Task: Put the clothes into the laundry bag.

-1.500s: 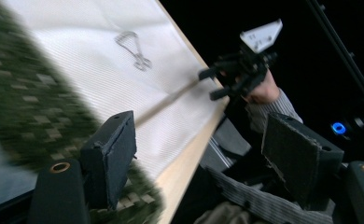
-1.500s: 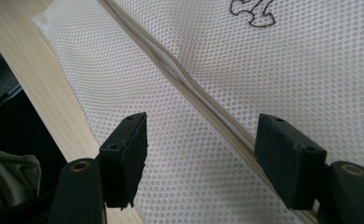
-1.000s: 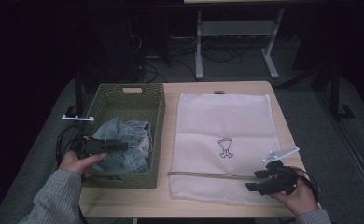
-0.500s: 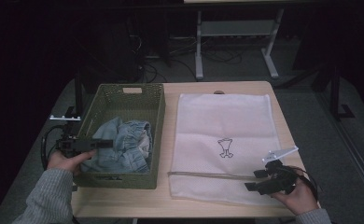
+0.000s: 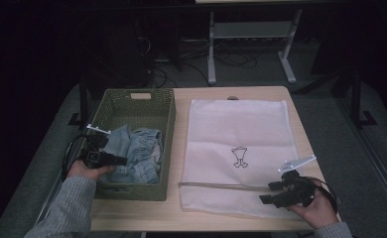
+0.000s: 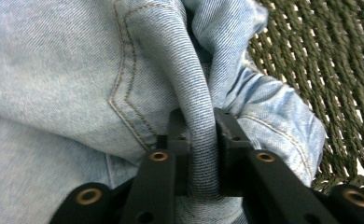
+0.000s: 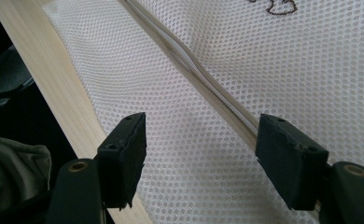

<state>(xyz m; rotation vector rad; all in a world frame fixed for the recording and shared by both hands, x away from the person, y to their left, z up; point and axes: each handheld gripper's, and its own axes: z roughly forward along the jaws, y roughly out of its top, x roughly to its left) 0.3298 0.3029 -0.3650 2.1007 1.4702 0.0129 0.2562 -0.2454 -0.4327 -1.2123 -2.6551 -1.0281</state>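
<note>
Table (image 5: 132, 218): light wood, carrying a basket on its left half and a mesh bag on its right half.

Basket (image 5: 132, 101): green woven, long side running from the near edge toward the far edge. Jeans (image 5: 137, 153) lie crumpled in its near half; the far half is bare.

Jeans (image 6: 68, 79): pale blue denim, a stitched pocket seam showing in the left gripper view, bunched against the basket's woven wall (image 6: 320, 60).

Left gripper (image 5: 113, 159): you hold it over the basket's near-left corner, pointing into the denim. Its jaws have just been closing and now pinch a raised fold of the jeans, the cloth squeezed between both pads (image 6: 180, 126).

Bag (image 5: 238, 134): white mesh, flat, small dark printed figure near its middle, zip (image 5: 221, 185) running across near its near edge.

Right gripper (image 5: 271, 193): you hold it at the table's near-right corner, over the bag's near edge. Its jaws stand spread, the zip (image 7: 194, 70) passing between them, pads (image 7: 124, 154) clear of the mesh.
</note>
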